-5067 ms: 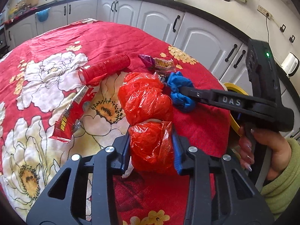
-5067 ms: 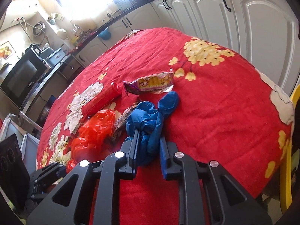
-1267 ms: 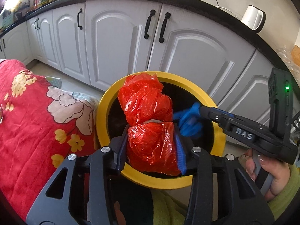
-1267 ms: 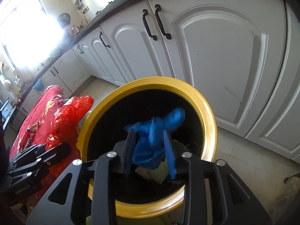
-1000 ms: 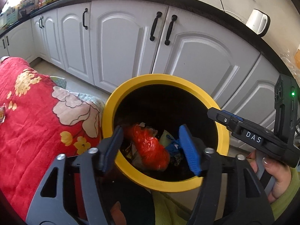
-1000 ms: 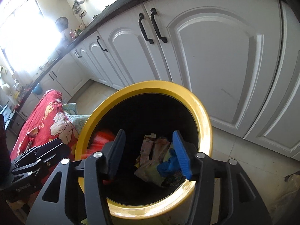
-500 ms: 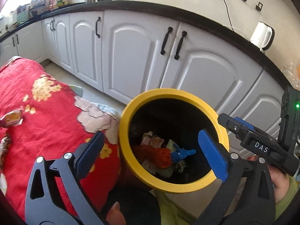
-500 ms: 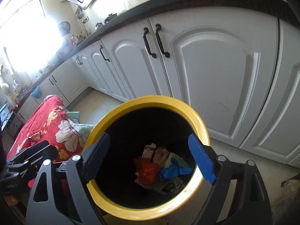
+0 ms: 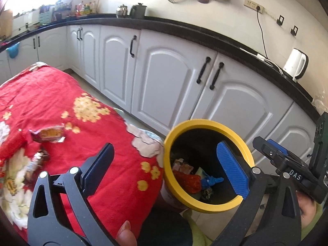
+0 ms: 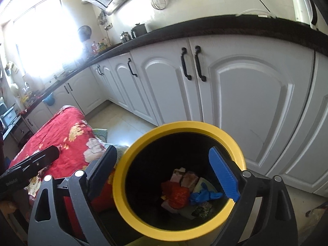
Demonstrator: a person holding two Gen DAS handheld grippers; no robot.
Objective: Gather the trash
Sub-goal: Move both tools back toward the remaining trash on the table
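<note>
A yellow-rimmed bin [image 9: 207, 124] [image 10: 121, 186] stands on the floor beside the table. Inside lie the red plastic bag [image 9: 189, 181] [image 10: 177, 194], the blue glove [image 9: 211, 181] [image 10: 203, 195] and several wrappers. My left gripper [image 9: 164, 167] is wide open and empty, above the table edge and the bin. My right gripper [image 10: 164, 169] is wide open and empty, right over the bin; it also shows at the right of the left wrist view [image 9: 287, 164]. A snack wrapper [image 9: 48, 133] and another wrapper [image 9: 35, 161] lie on the red floral tablecloth [image 9: 61, 98].
White kitchen cabinets [image 9: 170, 86] [image 10: 246, 94] with black handles run behind the bin under a black countertop. A white kettle [image 9: 295, 64] stands on the counter. Tiled floor [image 10: 123, 123] shows between table and cabinets.
Both grippers opened over the bin and dropped the red bag and the blue glove inside. Both then rose and opened wider; the left has swung back toward the table.
</note>
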